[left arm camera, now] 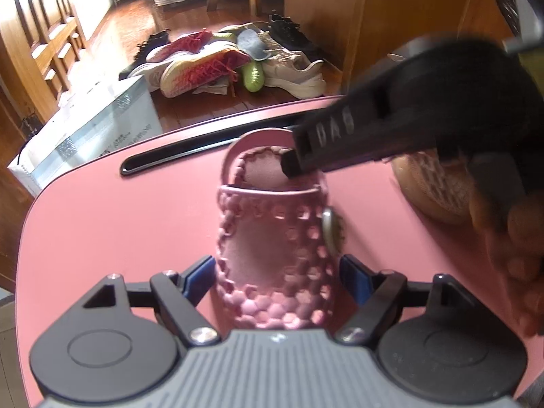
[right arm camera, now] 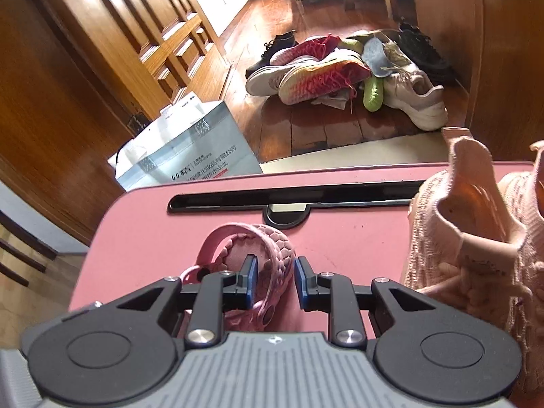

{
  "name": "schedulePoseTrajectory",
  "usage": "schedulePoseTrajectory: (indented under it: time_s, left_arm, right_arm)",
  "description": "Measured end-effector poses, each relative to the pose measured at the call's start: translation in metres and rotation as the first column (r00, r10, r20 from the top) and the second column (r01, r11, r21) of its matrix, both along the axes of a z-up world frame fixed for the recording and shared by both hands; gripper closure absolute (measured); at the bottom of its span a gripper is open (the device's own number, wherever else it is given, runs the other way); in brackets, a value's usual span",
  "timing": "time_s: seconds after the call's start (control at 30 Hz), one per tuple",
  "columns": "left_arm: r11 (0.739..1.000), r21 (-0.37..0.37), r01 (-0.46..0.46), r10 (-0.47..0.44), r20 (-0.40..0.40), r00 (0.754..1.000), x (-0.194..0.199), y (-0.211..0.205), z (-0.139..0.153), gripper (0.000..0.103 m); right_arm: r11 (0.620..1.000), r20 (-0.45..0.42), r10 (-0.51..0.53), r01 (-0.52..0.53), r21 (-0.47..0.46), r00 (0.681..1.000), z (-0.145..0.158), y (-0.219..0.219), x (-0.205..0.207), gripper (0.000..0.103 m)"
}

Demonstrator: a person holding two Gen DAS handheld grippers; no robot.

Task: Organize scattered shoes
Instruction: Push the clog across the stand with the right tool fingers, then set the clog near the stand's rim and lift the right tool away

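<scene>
The pink clog sandal lay on the pink tabletop, its upper a perforated honeycomb mesh, with a round metal stud on its right side and a heel strap arching over the far end. My left jaws stood spread on either side of its toe, the blue pads near its sides but, as far as I could see, not pressing. My right jaws straddled the sandal's rim near the heel, one pad inside and one outside, with gaps showing, so not clenched. A pale pink knit sneaker sat just to the right on the tabletop. Beyond the edge, a white paper bag stood on the wooden floor; I could not see inside it. Farther off lay a heap of sneakers.
</scene>
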State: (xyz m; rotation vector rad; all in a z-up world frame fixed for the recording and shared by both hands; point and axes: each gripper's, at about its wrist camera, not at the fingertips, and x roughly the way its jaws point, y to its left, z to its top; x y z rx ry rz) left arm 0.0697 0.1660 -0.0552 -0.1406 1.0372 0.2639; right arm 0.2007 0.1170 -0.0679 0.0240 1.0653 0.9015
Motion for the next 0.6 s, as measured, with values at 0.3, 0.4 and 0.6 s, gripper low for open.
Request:
schedulePoseTrajectory:
  time_s: [0.3, 0.4, 0.6]
  left_arm:
    - [0.998, 0.043, 0.053, -0.053, 0.002, 0.999, -0.026, -0.016, 0.012, 0.007]
    - [0.998, 0.045, 0.045, -0.045, -0.007, 0.999, -0.033, -0.016, 0.01, 0.007]
    - [0.998, 0.047, 0.046, -0.046, -0.017, 0.999, -0.032, -0.017, 0.003, 0.008]
  right_arm:
    - [0.994, -0.018, 0.089, -0.09, -0.063, 0.996, 0.019, -0.028, -0.014, 0.078]
    - [0.985, -0.013, 0.148, -0.149, -0.082, 0.989, 0.02, -0.033, -0.026, 0.078]
    - [0.971, -0.079, 0.215, -0.221, -0.086, 0.973, 0.007, -0.027, -0.038, 0.078]
